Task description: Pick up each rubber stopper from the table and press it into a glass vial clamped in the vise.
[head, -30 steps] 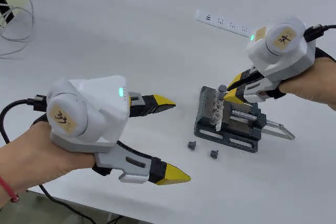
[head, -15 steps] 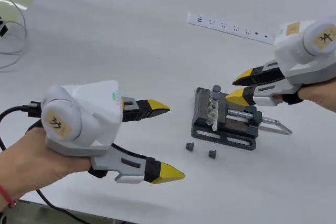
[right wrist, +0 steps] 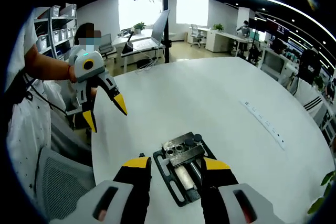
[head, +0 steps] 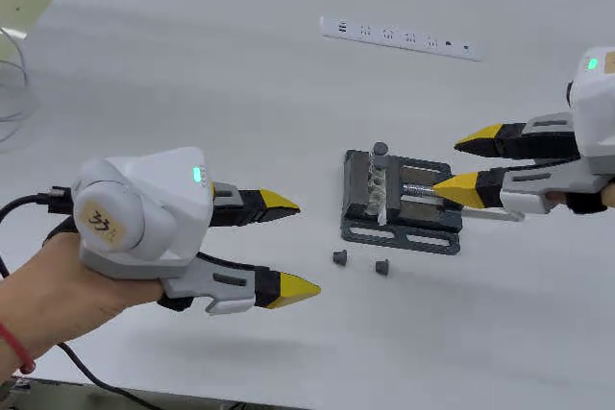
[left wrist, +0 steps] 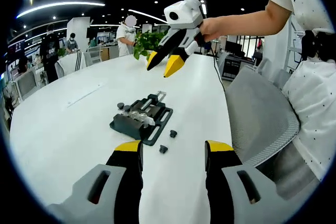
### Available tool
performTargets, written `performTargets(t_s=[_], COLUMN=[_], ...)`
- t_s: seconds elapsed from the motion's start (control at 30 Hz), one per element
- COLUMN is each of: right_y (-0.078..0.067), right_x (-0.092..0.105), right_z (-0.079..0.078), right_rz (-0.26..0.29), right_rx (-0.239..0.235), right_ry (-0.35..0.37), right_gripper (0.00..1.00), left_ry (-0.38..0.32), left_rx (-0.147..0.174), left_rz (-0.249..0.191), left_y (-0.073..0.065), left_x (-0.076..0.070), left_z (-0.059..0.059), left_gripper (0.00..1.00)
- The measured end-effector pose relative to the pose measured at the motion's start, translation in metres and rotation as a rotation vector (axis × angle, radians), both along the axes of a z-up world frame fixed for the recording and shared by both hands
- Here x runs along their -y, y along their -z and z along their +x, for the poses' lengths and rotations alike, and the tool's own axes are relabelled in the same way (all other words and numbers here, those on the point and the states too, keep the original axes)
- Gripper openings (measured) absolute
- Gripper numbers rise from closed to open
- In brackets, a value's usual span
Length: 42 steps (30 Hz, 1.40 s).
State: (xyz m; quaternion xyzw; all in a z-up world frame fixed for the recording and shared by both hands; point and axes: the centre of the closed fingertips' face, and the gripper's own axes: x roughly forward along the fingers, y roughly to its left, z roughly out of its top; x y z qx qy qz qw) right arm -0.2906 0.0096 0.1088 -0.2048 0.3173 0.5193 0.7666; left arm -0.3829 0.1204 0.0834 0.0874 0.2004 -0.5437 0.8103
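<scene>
A dark vise (head: 399,210) stands on the white table and clamps a row of glass vials (head: 377,191). The far vial carries a grey rubber stopper (head: 381,150). Two loose stoppers (head: 339,257) (head: 381,267) lie just in front of the vise. My right gripper (head: 464,162) hovers open to the right of the vise, holding nothing; its own view looks down on the vise (right wrist: 184,169) between its fingers. My left gripper (head: 288,245) is open and empty to the left, pointing at the vise (left wrist: 142,119) and the loose stoppers (left wrist: 172,134).
A white power strip (head: 399,37) lies at the back of the table. Grey cables (head: 10,93) trail at the far left. The table's front edge runs close under my left hand. An office chair (left wrist: 262,108) stands beside the table.
My right gripper has drawn back to the right from the far vial and opened, leaving the stopper on that vial. The left gripper stays open and has drifted slightly.
</scene>
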Motion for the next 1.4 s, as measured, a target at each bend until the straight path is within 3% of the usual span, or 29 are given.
performTargets(t_s=[0.17, 0.33, 0.4, 0.63, 1.1, 1.4], right_y=[0.001, 0.001, -0.002, -0.007, -0.008, -0.002], right_x=[0.017, 0.031, 0.033, 0.048, 0.069, 0.081], right_z=[-0.011, -0.024, -0.031, -0.041, -0.055, -0.071], right_rz=[0.032, 0.062, 0.079, 0.116, 0.187, 0.167], right_rx=[-0.010, -0.018, -0.017, -0.002, 0.017, -0.001], right_ry=[0.045, 0.085, 0.103, 0.135, 0.121, 0.135], right_gripper=[0.36, 0.39, 0.41, 0.46, 0.73, 0.73], left_ry=[0.016, 0.060, 0.071, 0.128, 0.176, 0.194], left_rx=[-0.007, 0.008, -0.005, -0.008, -0.026, -0.029], left_rz=[0.036, 0.069, 0.080, 0.123, 0.189, 0.207], left_y=[0.013, 0.027, 0.034, 0.056, 0.085, 0.102], left_x=[0.001, 0.008, 0.010, 0.016, 0.029, 0.034], left_z=[0.009, 0.017, 0.021, 0.028, 0.032, 0.035], left_gripper=[0.34, 0.26, 0.23, 0.20, 0.15, 0.14])
